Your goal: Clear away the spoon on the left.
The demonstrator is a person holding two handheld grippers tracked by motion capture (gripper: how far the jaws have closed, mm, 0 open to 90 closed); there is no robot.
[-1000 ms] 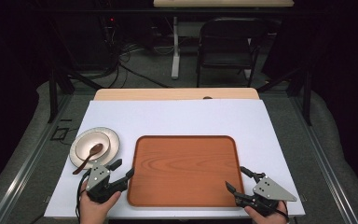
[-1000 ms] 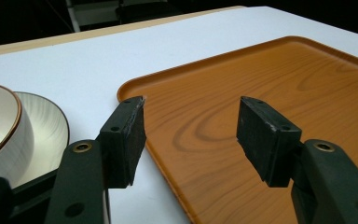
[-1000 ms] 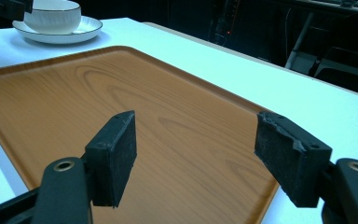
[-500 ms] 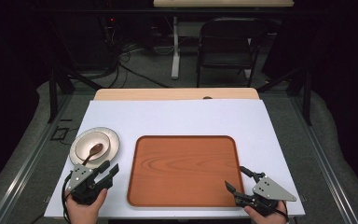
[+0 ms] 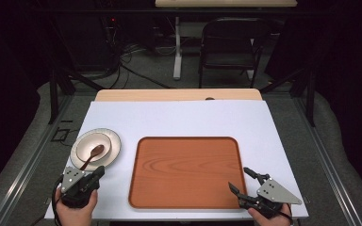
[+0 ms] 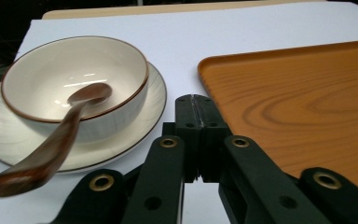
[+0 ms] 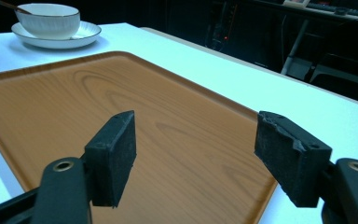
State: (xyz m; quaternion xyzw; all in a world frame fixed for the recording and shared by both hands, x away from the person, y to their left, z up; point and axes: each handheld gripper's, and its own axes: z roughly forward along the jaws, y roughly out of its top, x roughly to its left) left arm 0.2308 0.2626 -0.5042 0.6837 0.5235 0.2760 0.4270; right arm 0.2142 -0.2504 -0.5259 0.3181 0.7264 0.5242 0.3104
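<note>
- Bowl with a wooden spoon in it is seen on a plate, left of the bare tray; nothing has been moved onto the tray yet.
- Left gripper, near the plate, has just been closed, jaws pressed together on nothing.
- Right gripper is held apart, empty, over the tray's near right corner.

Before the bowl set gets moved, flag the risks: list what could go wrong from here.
1. The spoon lies loose in the bowl, its handle overhanging the rim toward the left gripper; a nudge could flip it out.
2. The bowl sits unsecured on the plate; lifting the plate at a tilt could slide it off.
3. The left gripper's jaws have just closed on nothing; shut, they may push the plate rather than grip it.
</note>
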